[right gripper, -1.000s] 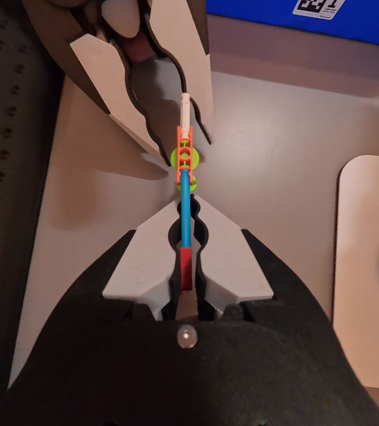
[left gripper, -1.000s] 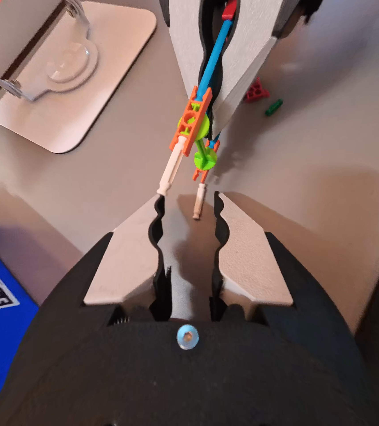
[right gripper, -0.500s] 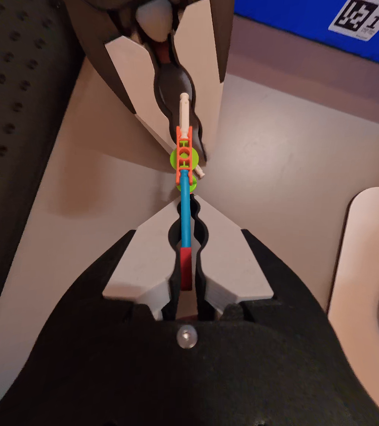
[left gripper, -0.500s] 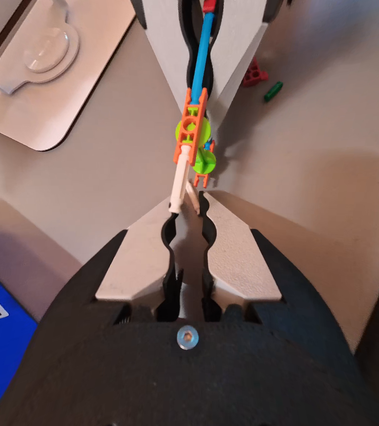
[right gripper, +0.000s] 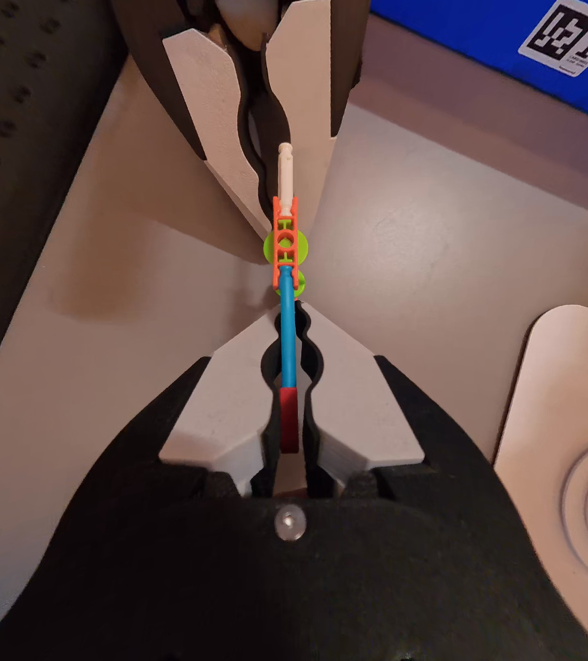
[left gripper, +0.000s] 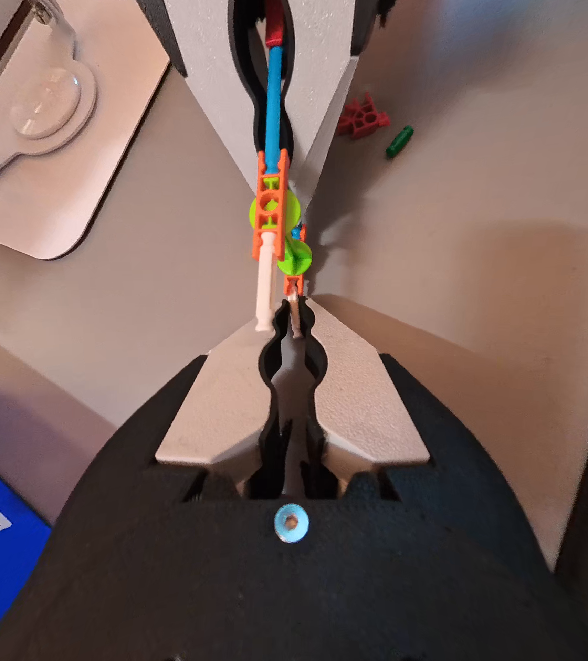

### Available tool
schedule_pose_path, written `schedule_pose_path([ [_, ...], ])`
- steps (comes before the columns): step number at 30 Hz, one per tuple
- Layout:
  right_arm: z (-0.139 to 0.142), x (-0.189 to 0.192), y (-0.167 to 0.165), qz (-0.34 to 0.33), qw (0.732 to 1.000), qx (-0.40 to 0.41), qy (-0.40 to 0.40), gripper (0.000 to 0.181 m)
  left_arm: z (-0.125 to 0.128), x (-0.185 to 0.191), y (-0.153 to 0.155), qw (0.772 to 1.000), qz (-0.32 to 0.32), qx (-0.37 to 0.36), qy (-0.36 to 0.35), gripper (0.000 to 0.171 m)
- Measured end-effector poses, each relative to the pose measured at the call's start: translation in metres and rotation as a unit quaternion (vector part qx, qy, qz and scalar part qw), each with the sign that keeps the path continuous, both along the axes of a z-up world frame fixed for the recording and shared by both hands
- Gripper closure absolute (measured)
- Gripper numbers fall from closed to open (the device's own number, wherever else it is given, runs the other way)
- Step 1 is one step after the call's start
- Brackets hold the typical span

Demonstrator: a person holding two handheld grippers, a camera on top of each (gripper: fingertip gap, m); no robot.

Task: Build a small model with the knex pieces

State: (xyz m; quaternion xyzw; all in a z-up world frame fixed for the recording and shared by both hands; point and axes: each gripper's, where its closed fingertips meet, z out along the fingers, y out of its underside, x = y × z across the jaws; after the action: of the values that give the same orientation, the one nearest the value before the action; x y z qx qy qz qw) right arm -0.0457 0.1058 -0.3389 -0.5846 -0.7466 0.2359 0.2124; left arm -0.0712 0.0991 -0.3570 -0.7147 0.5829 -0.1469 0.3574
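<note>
Ahead of our left gripper (left gripper: 294,311) hangs the rod assembly (left gripper: 271,207); a flat base (left gripper: 70,150) lies far left, two loose pieces (left gripper: 362,116) far right.

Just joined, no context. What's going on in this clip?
The right gripper is shut on the blue rod of a small toy assembly, whose orange connector, green wheels and white rod stick out ahead. The left gripper faces it, fingers closed around a second white rod lower down. A red piece and a green rod lie on the table.
</note>
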Motion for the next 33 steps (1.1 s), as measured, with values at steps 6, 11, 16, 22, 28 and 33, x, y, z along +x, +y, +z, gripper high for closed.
schedule_pose_path([
  [6, -0.002, 0.002, 0.003, 0.01, 1.0, 0.004, -0.003, 0.181, 0.0, 0.0, 0.0, 1.0, -0.01, 0.005, -0.001, 0.169],
  [11, -0.004, 0.004, 0.003, 0.024, 1.0, 0.009, -0.016, 0.181, 0.0, 0.002, -0.003, 1.0, -0.028, 0.012, 0.0, 0.169],
  [16, -0.007, 0.005, 0.004, 0.025, 0.999, 0.012, -0.024, 0.181, 0.0, 0.003, -0.003, 0.999, -0.033, 0.016, -0.002, 0.169],
  [22, -0.003, 0.002, 0.004, 0.026, 0.999, 0.04, -0.022, 0.168, 0.001, 0.003, 0.0, 0.999, -0.027, 0.031, 0.003, 0.168],
  [28, -0.006, 0.0, 0.002, 0.029, 0.998, 0.042, -0.022, 0.181, 0.011, 0.006, 0.002, 0.999, -0.019, 0.044, -0.021, 0.164],
  [33, -0.006, 0.0, 0.001, 0.029, 0.999, 0.041, -0.02, 0.181, 0.01, 0.01, 0.002, 0.999, -0.021, 0.035, -0.034, 0.171],
])
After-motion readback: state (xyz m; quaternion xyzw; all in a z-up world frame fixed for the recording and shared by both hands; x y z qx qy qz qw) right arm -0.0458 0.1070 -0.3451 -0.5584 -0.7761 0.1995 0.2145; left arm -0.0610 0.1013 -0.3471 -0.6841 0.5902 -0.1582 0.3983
